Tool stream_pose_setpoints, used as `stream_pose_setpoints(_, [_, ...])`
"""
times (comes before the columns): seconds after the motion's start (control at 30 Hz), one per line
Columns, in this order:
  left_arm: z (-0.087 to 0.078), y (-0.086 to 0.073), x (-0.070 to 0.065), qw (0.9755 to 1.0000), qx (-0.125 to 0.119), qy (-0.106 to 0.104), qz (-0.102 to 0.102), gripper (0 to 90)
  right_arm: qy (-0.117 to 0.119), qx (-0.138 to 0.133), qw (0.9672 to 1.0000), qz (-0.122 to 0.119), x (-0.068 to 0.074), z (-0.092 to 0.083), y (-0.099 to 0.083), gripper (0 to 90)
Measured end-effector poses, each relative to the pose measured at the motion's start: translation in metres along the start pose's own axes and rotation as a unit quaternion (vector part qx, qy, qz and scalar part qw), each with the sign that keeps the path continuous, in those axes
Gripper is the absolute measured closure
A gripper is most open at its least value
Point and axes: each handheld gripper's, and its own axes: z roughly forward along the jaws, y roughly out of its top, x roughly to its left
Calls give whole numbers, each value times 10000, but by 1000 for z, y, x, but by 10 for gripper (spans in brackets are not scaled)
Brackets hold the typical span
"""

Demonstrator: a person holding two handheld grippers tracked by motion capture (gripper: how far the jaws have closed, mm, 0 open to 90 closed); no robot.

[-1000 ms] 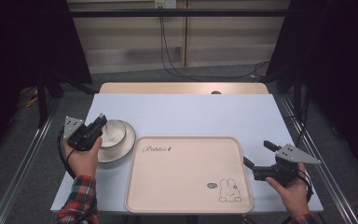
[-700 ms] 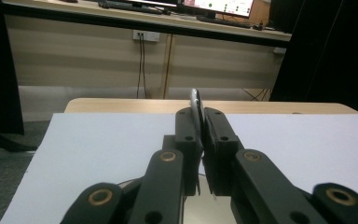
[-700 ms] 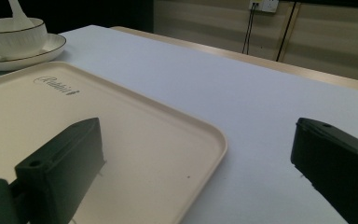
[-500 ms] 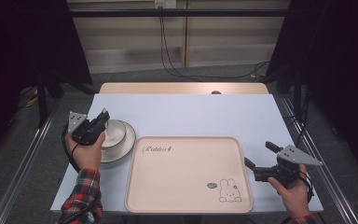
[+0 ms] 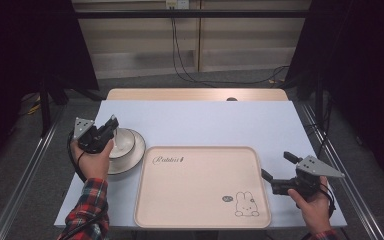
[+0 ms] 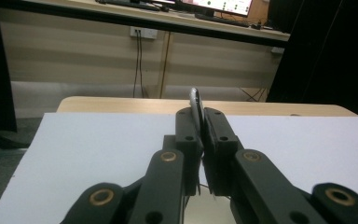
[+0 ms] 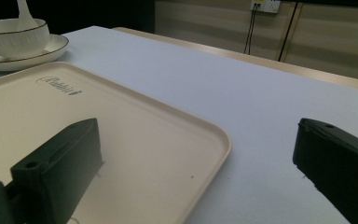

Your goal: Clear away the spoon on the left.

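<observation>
Left gripper (image 5: 111, 126), jaws pressed together, pinches the thin handle of a white spoon (image 6: 196, 105) between them; in the left gripper view the handle stands on edge in the slot between the jaws and rises a little past their tips. In the high view this gripper sits over a white bowl (image 5: 124, 140) resting on a white plate (image 5: 132, 157), near the left edge of the pale blue table (image 5: 205, 120) and just left of a beige tray (image 5: 200, 190) printed with a rabbit. Right gripper (image 5: 276, 167), jaws spread and holding nothing, rests at the tray's right edge, one jaw above the tray and the other above the table. The right gripper view shows the spoon's end standing up out of the bowl (image 7: 14, 35).

Step in hand, as judged: grasping the spoon at the bowl. The next move probably calls for a straight lift that clears the bowl's rim without tipping it, then a carry towards the tray; the narrow handle may twist in so thin a pinch.
</observation>
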Motion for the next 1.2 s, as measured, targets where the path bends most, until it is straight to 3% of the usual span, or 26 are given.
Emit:
stream_pose_setpoints(0.8, [-22, 24, -2, 9997, -122, -196, -128, 856, 23, -19, 10000, -29, 1, 4, 1, 4])
stream_pose_setpoints(1.07, [-26, 37, -8, 9988, -98, -448, -159, 857, 13, -30, 10000, -16, 1, 4, 1, 3])
stream_pose_setpoints(1.2, [-27, 43, -11, 9987, -119, -467, -181, 857, 42, -31, 10000, -28, 1, 4, 1, 3])
